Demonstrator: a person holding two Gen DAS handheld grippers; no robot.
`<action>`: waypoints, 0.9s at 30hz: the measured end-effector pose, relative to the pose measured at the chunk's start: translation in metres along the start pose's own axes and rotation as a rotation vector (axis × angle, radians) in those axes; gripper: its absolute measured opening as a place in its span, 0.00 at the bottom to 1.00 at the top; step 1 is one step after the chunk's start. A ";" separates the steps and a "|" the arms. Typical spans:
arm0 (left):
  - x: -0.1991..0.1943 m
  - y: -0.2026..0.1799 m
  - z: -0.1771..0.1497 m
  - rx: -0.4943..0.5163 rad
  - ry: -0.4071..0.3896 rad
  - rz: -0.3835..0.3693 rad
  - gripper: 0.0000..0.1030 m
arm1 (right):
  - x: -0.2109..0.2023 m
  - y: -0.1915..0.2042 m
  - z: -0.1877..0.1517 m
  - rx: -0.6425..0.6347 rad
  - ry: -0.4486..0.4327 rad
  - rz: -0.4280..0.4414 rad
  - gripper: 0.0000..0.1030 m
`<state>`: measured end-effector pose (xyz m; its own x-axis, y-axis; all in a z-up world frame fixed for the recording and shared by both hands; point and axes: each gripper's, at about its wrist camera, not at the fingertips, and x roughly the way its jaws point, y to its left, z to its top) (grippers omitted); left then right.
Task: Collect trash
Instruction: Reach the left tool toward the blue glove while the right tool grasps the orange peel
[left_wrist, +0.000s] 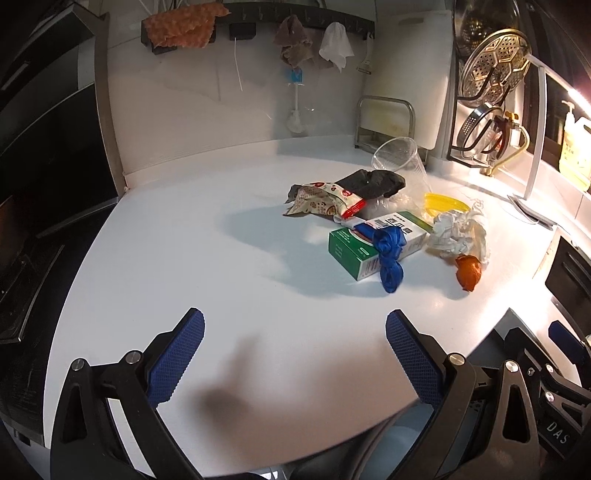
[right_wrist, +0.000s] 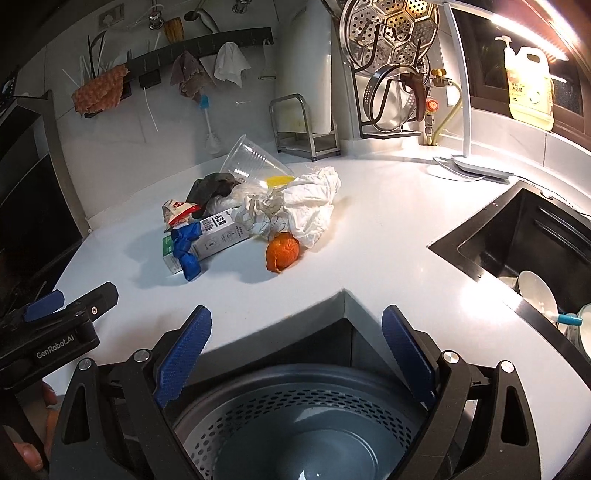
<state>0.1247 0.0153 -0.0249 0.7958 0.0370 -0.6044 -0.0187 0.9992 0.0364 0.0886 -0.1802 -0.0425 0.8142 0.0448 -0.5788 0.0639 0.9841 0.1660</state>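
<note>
Here we hold the left gripper (left_wrist: 295, 350) low over the near part of the white counter (left_wrist: 184, 266), its jaws spread wide with nothing between them. Our right gripper (right_wrist: 297, 347) hangs at the counter's near edge, jaws likewise wide apart and empty, directly above a grey perforated bin (right_wrist: 303, 417) that sits below the counter's inner corner.

Farther out, the trash lies in one loose heap near the middle of the counter. Nearest to us is a green and white carton (left_wrist: 373, 245) lying flat, with a knotted blue wrapper (left_wrist: 389, 254) draped over it. Just right of the carton sits a crumpled white paper (left_wrist: 460, 232), and an orange peel (left_wrist: 468, 272) touches its near side. Beyond the carton we see a patterned snack bag (left_wrist: 321, 201), a black crumpled piece (left_wrist: 376, 182) resting on it, and a clear plastic cup (left_wrist: 400, 158) tipped on its side at the far end. A yellow ring (left_wrist: 443, 205) lies between the cup and the paper.

To the far right, a black sink (right_wrist: 535, 240) holds dishes.
</note>
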 end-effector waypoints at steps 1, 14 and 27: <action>0.005 -0.001 0.002 0.000 -0.001 0.004 0.94 | 0.007 0.000 0.003 0.003 0.002 -0.003 0.87; 0.038 0.001 0.009 -0.017 0.025 -0.005 0.94 | 0.067 0.016 0.025 -0.018 0.011 -0.053 0.86; 0.047 -0.005 0.007 -0.029 0.033 -0.016 0.94 | 0.081 0.020 0.035 -0.038 0.024 -0.075 0.38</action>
<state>0.1662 0.0118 -0.0475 0.7756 0.0209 -0.6309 -0.0239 0.9997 0.0037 0.1756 -0.1629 -0.0580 0.7939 -0.0256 -0.6075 0.1021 0.9905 0.0917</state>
